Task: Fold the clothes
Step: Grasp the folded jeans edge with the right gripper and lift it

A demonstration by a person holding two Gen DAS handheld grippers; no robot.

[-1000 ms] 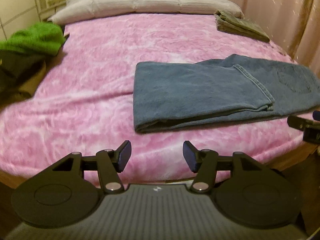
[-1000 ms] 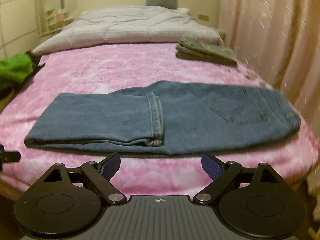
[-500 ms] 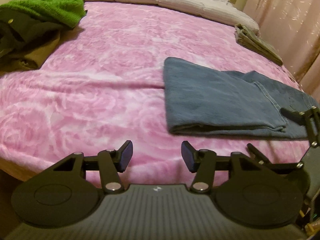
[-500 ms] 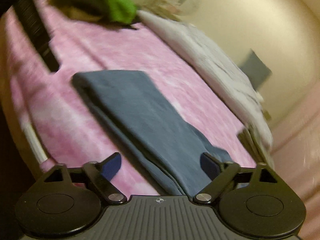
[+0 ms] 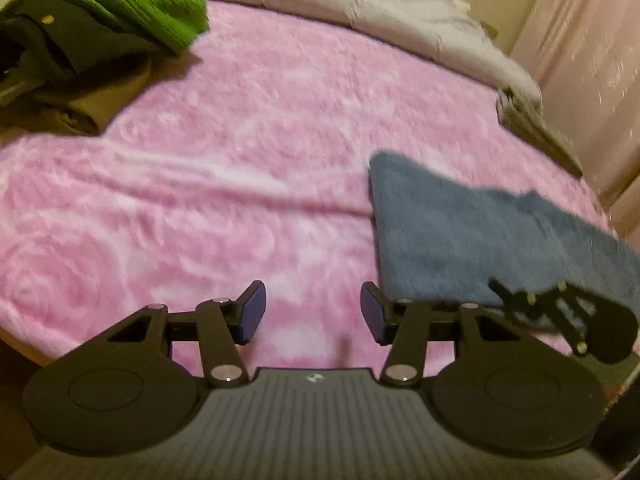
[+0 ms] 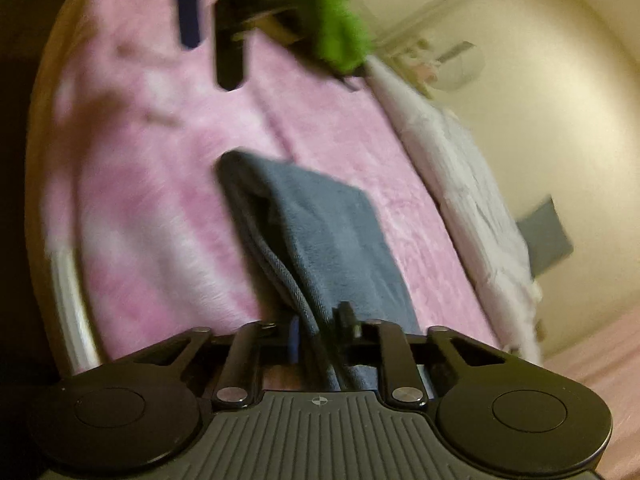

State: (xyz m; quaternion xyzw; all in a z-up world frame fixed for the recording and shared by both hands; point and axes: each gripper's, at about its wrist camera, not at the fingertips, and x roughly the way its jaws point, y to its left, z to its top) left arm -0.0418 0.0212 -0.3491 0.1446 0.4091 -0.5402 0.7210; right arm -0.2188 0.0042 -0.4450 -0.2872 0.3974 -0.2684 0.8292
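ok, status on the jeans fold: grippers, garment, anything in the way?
Left gripper open, over bare pink blanket. Right gripper shut on jeans near edge. Jeans folded, flat on bed. Nothing in the way.

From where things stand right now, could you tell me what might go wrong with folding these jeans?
The right gripper is shut on the near edge of the jeans alone, while the left gripper is open over the pink blanket, beside the denim. Lifting from one point may let the folded layers slide apart and undo the fold. The pinch also looks shallow, so the heavy denim might slip out.
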